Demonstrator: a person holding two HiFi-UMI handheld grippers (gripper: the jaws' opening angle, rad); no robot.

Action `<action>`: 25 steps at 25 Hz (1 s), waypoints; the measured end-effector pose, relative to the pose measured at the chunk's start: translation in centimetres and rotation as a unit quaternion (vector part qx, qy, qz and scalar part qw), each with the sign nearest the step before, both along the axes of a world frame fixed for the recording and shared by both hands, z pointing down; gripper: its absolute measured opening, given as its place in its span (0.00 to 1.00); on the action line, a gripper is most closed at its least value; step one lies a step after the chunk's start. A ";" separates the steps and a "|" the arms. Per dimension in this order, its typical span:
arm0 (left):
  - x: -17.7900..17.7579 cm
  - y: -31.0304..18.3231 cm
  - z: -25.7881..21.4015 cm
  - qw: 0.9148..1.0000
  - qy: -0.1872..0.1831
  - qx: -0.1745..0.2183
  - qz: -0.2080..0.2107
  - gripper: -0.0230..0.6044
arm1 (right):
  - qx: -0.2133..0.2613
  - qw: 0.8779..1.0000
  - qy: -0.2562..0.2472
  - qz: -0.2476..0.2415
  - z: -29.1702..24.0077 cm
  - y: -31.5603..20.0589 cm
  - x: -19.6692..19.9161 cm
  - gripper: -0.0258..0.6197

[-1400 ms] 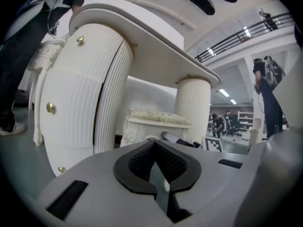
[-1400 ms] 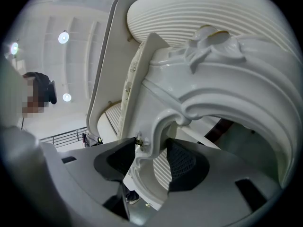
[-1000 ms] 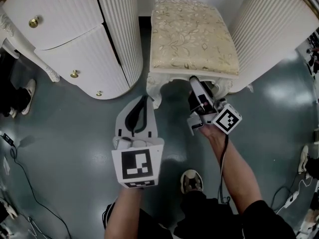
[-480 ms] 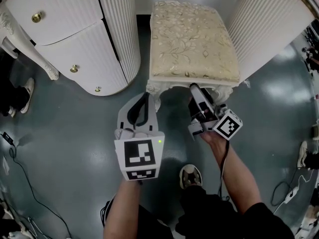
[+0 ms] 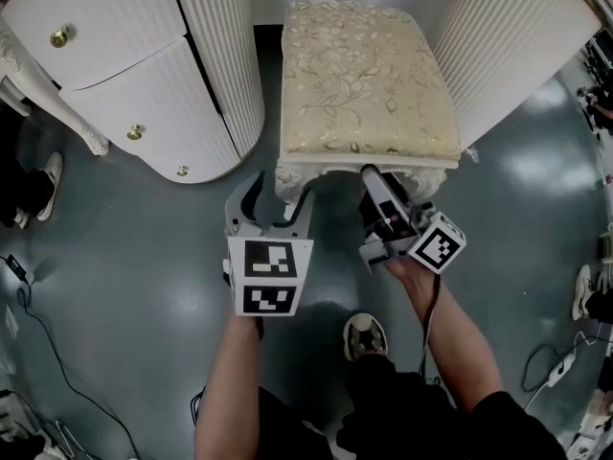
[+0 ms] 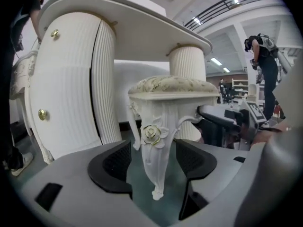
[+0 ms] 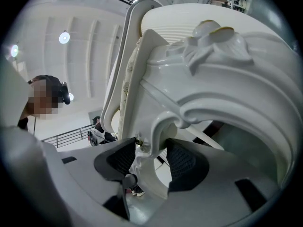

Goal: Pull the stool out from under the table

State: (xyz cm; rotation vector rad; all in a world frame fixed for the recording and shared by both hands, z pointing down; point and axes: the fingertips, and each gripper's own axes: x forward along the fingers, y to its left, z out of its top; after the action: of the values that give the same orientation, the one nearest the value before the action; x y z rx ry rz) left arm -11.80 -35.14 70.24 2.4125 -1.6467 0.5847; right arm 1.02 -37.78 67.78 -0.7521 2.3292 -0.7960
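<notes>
Cream brocade seat, white carved frame: the stool (image 5: 359,75) stands on the floor (image 5: 144,257) between the two fluted pedestals (image 5: 220,56). Its far end is tucked in under the worktop (image 6: 142,13) and its front rail faces you.

Left gripper (image 5: 273,209): the jaws are opening. The front-left leg (image 6: 152,126) stands between the pads with a gap on both sides, so there is no hold on that side.

Right gripper (image 5: 369,172): clamped on the carved front rail (image 7: 149,145) by the front-right leg, with both pads on the wood.

My read on the step: you're setting the two-handed grip, and the pull itself isn't done because the stool isn't clear of the pedestals.

What the next move calls for:
- Close the left gripper on that leg, high up near the rose carving, where the leg looks thickest.
- Then pull both sides back toward you evenly and straight. With only the right side held, the stool would likely swing round and clip a pedestal.
- Your shoe (image 5: 366,345) is right behind the pull line, so step back as you go.
</notes>
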 end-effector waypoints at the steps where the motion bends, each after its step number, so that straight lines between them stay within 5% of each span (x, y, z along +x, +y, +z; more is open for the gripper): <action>1: 0.2 -0.7 0.4 1.000 -0.007 -0.003 0.004 0.50 | -0.001 1.000 0.000 -0.001 0.0 0.0 0.0 0.36; 6: 1.4 -2.7 2.5 0.999 -0.051 -0.009 0.016 0.51 | -0.002 1.000 0.006 -0.014 -0.1 -0.1 -0.2 0.36; 8: 1.2 -2.8 2.7 0.998 -0.067 0.002 0.011 0.44 | -0.005 1.000 0.010 -0.018 -0.1 -0.1 -0.2 0.36; 25: 1.2 -2.5 2.7 0.999 -0.040 -0.007 0.016 0.43 | -0.020 1.000 0.018 -0.013 -0.2 0.2 -0.1 0.36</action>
State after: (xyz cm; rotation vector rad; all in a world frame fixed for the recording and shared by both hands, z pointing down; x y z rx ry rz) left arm -10.60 -37.62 72.98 2.4391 -1.6302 0.7036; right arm 0.88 -37.58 67.58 -0.7606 2.3650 -0.8494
